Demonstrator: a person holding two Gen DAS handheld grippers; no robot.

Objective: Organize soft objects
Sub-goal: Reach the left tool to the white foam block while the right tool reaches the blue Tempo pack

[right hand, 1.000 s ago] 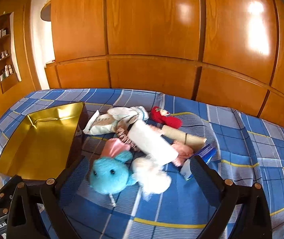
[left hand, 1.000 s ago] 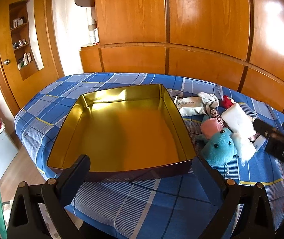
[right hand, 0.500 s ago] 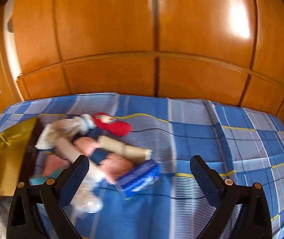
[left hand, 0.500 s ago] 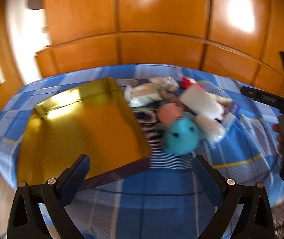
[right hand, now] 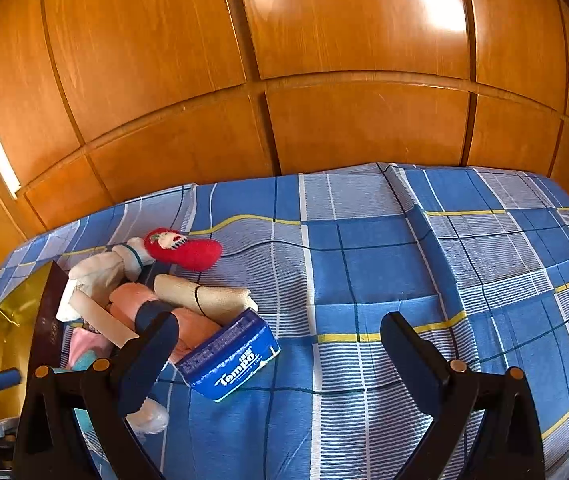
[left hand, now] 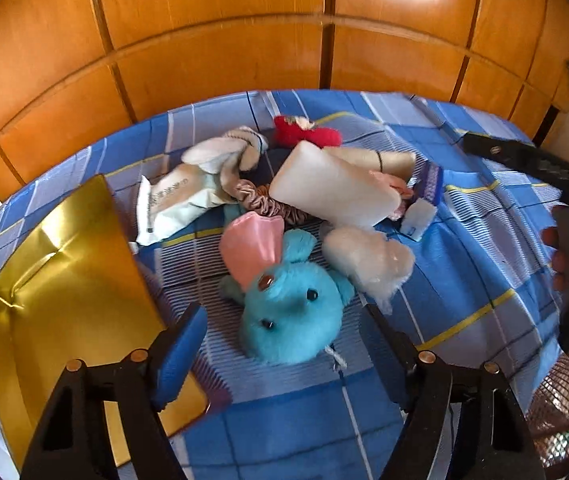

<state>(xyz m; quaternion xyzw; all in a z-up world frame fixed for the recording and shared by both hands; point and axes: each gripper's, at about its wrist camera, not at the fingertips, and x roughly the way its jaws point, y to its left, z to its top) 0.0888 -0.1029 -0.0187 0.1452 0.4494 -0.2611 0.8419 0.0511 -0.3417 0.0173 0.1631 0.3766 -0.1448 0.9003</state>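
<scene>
Both tools are held apart and clamp nothing: the left tool (left hand: 284,336) is poised over the blue plush (left hand: 290,312) beside the gold tray (left hand: 64,280); the right tool (right hand: 276,340) is held above the bed (right hand: 444,264) near the tissue pack (right hand: 230,354).

The right gripper (right hand: 278,350) hangs with its jaws wide apart over a blue checked bed (right hand: 464,264), holding nothing. Just left of its middle lies a blue tissue pack (right hand: 230,362). Behind that sit a beige roll (right hand: 204,296) and a red sock (right hand: 186,249). A gold tin (right hand: 2,332) lies at the far left.
</scene>
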